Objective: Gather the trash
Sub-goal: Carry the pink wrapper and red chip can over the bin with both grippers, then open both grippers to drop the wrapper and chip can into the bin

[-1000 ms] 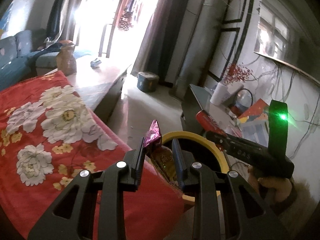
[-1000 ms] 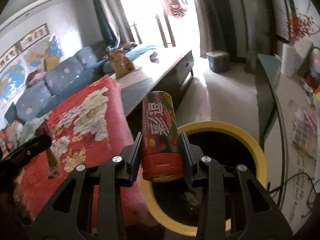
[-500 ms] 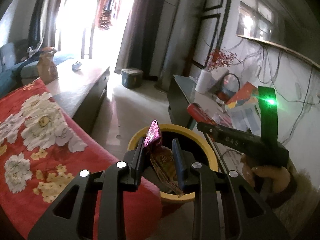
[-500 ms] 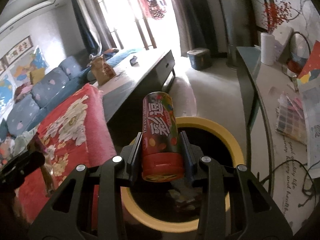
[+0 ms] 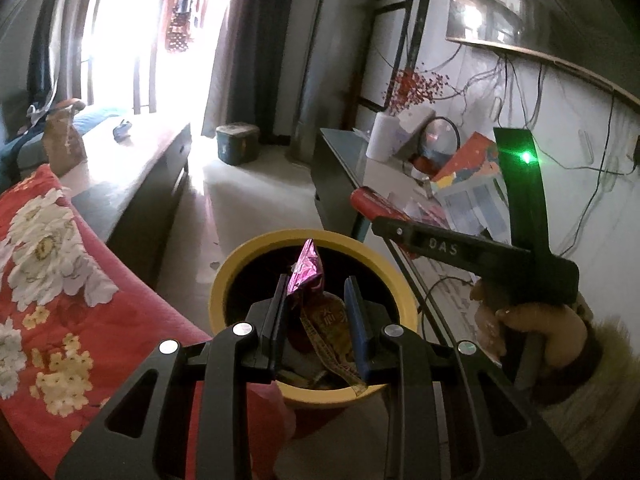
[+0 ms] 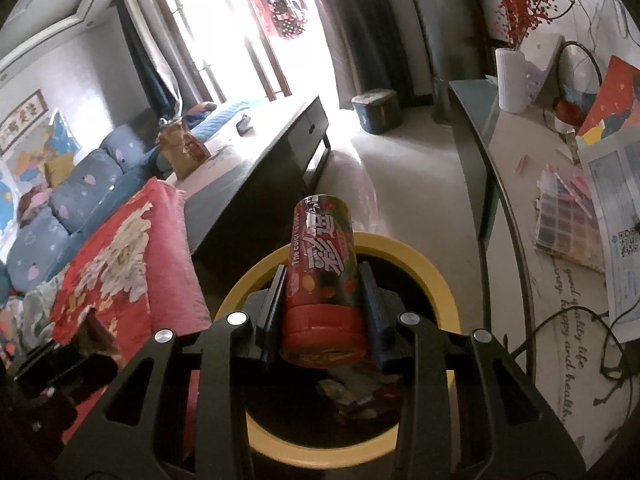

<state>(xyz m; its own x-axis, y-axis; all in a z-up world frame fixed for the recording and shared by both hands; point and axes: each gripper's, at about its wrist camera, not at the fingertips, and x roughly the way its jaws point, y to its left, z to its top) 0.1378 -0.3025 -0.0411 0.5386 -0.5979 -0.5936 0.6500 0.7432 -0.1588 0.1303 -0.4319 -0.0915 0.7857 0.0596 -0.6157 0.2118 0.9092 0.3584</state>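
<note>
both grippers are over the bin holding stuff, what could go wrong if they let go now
1. The candy tube in the right gripper lies with its far end past the yellow bin rim; released here it may clip the rim and roll onto the floor.
2. The light snack wrapper in the left gripper may cling to a finger pad or flutter onto the red blanket.

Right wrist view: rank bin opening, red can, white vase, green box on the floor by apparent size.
1. Yellow-rimmed bin
2. Red can, though it looms large between the fingers right at the camera
3/4. White vase and green box: look alike, both far; unranked.
</note>
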